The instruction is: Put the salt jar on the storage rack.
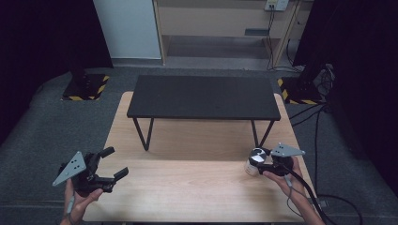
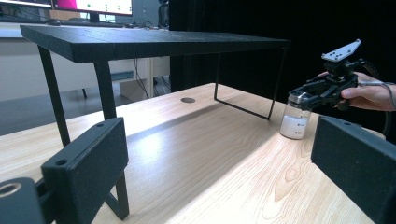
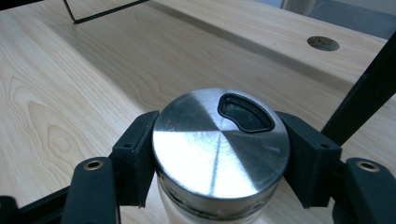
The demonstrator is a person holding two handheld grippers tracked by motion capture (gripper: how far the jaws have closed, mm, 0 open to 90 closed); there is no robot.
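Note:
A small glass shaker jar with white powder and a round steel lid stands on the wooden table near its right edge. My right gripper is shut on the jar just under the lid, one jaw pressed to each side. In the right gripper view the steel lid shows a dark curved pour opening. The left gripper view shows the jar far off with the right gripper around it. My left gripper is held at the table's front left, open, with nothing between its jaws.
A black shelf riser on thin metal legs stands across the back half of the table. A round cable hole is set in the tabletop beneath it. Cables and yellow-black striped stand bases lie on the grey floor beyond.

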